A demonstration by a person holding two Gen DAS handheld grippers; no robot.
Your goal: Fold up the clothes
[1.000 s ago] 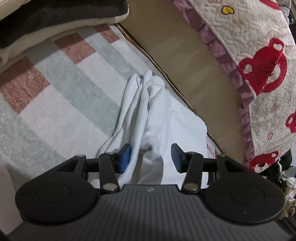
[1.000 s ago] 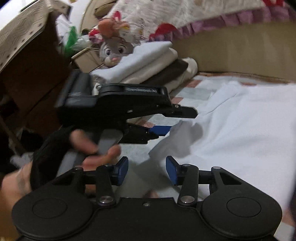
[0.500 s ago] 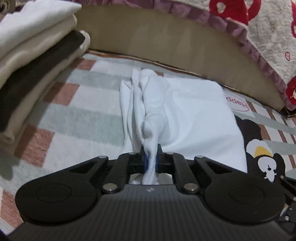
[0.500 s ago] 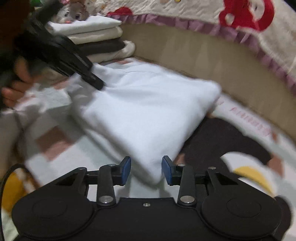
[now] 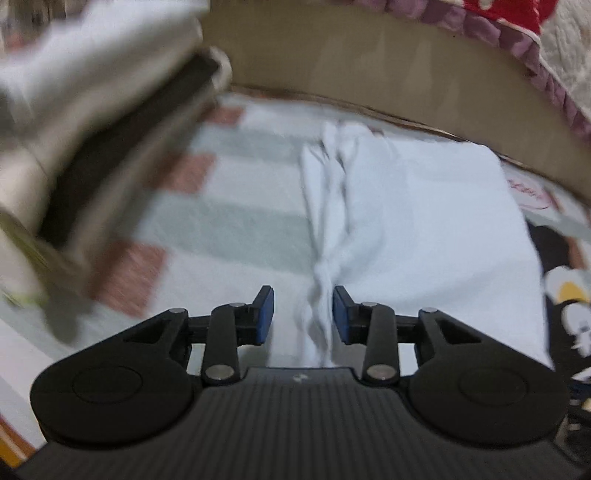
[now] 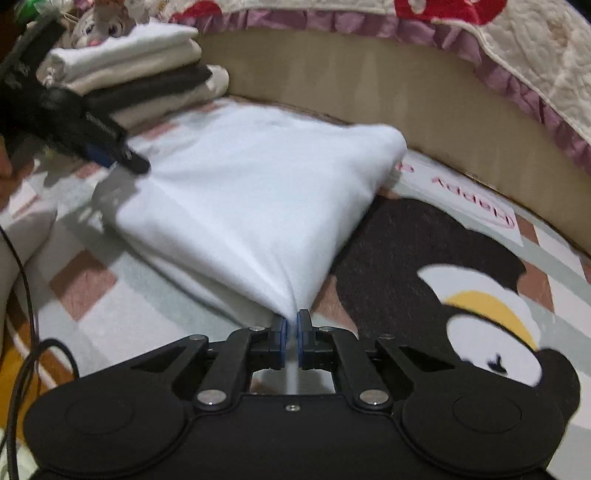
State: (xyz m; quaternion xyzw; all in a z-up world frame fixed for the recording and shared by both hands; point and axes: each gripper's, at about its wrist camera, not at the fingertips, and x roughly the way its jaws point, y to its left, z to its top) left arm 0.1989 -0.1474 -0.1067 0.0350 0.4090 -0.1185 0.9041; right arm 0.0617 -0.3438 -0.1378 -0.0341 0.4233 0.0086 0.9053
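Note:
A white garment (image 6: 251,192) lies folded on a checked blanket (image 6: 122,306). My right gripper (image 6: 291,334) is shut on the garment's near corner, and the cloth pulls taut into a point at the pads. In the left wrist view the garment (image 5: 424,229) has a bunched ridge along its left edge. That ridge runs between the blue pads of my left gripper (image 5: 303,314), which is open. The left gripper (image 6: 122,160) also shows in the right wrist view, at the garment's far left corner, held by a hand.
A stack of folded clothes (image 6: 140,74) sits at the back left, blurred in the left wrist view (image 5: 92,129). A beige wall (image 6: 388,92) curves behind the blanket under a quilt (image 6: 517,40) with red bears. A plush toy (image 6: 99,26) stands behind the stack. A cable (image 6: 26,295) trails left.
My left gripper was shut on the bunched ridge half a second ago and has opened. My right gripper has shut on the garment's near corner.

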